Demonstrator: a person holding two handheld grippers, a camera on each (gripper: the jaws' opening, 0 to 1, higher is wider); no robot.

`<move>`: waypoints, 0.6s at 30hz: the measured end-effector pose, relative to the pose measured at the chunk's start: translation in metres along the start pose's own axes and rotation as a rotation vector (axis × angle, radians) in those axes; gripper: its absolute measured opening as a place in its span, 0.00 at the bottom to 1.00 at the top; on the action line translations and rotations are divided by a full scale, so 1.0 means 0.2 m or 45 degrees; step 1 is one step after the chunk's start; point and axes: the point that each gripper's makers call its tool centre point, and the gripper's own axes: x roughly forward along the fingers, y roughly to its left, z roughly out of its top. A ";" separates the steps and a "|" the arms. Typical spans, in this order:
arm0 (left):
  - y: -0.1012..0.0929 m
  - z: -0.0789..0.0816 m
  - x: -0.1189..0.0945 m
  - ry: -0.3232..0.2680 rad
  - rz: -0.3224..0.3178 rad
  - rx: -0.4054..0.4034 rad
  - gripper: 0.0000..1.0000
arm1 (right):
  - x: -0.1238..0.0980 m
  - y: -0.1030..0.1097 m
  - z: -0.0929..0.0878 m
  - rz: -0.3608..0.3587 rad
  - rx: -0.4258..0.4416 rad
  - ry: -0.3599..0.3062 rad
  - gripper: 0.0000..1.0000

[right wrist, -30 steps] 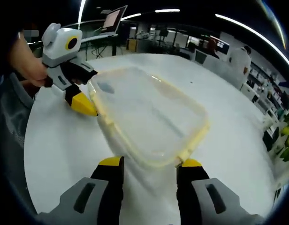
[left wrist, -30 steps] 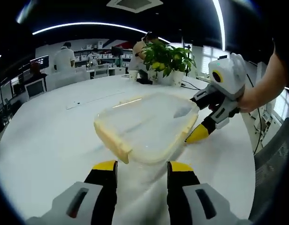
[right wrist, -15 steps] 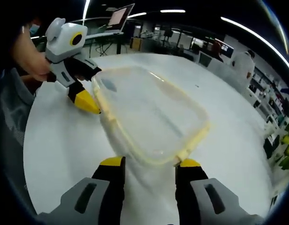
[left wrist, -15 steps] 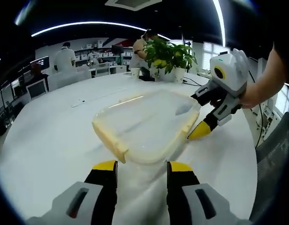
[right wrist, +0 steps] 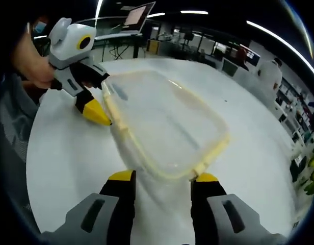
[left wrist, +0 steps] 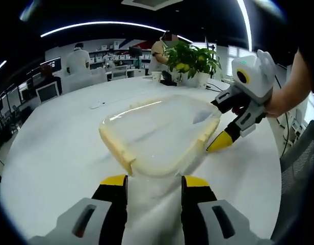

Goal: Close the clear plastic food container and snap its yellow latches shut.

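Yellow-tipped jaws of the left gripper [left wrist: 153,180] stand apart, empty, just short of the clear rectangular plastic food container [left wrist: 159,133] with pale yellow latches on a round white table [left wrist: 50,153]. The right gripper [right wrist: 163,177], jaws likewise spread and empty, faces the container's opposite corner; beyond, a leafy potted plant [left wrist: 190,60].

1. Curved ceiling light strips [left wrist: 96,25] give bright, even light.
2. The white desk [left wrist: 55,148] reflects strongly, nearly washed out near the container [left wrist: 157,135].
3. Soft, faint shadows lie under the container's edge.
4. Fisheye bending curves lines toward the rim.
5. The room behind the plant [left wrist: 190,58] looks soft and dimmer.
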 end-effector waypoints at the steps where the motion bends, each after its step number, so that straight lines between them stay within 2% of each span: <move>1: 0.02 -0.01 -0.01 0.006 0.008 0.011 0.36 | 0.01 0.01 0.01 0.002 -0.001 -0.001 0.39; 18: 0.20 -0.08 -0.10 0.024 0.070 0.010 0.36 | 0.12 0.11 0.16 0.022 0.000 -0.026 0.38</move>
